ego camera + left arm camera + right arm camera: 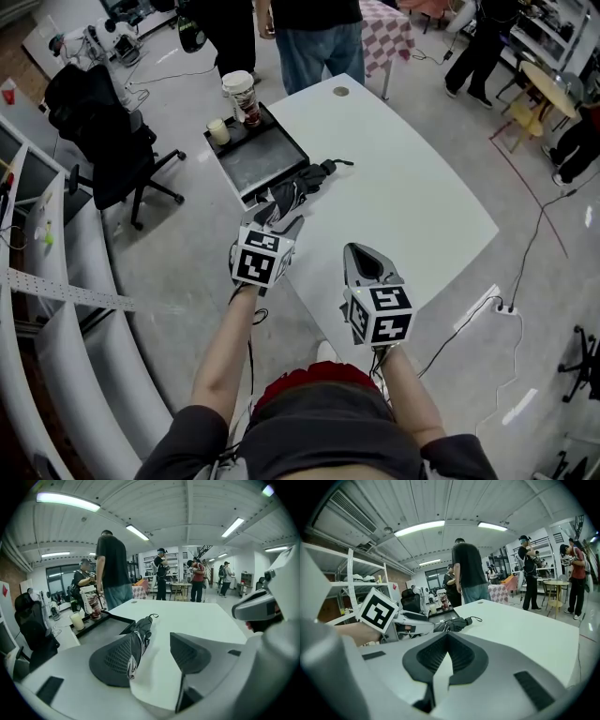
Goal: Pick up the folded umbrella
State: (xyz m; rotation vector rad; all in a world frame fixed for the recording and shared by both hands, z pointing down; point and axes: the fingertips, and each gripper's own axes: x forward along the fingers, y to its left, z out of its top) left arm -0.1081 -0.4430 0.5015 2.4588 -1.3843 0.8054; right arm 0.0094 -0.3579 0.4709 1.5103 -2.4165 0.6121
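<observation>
The folded umbrella (305,181) is dark, with a wrist loop at its far end, and lies on the white table (403,187) beside a black tray. My left gripper (275,217) is at the umbrella's near end and stands open. In the left gripper view the umbrella (140,637) runs between the jaws, close along the left pad (112,660), and neither pad presses on it. My right gripper (362,255) hovers over the table's near edge, to the right of the umbrella, shut and empty. The right gripper view shows the umbrella (457,623) ahead, with the left gripper (410,620) at it.
The black tray (267,159) sits at the table's left edge and holds a tall paper cup (240,94) and a small pale cup (218,131). A black office chair (103,131) stands left of the table. Two people (319,37) stand at the far end.
</observation>
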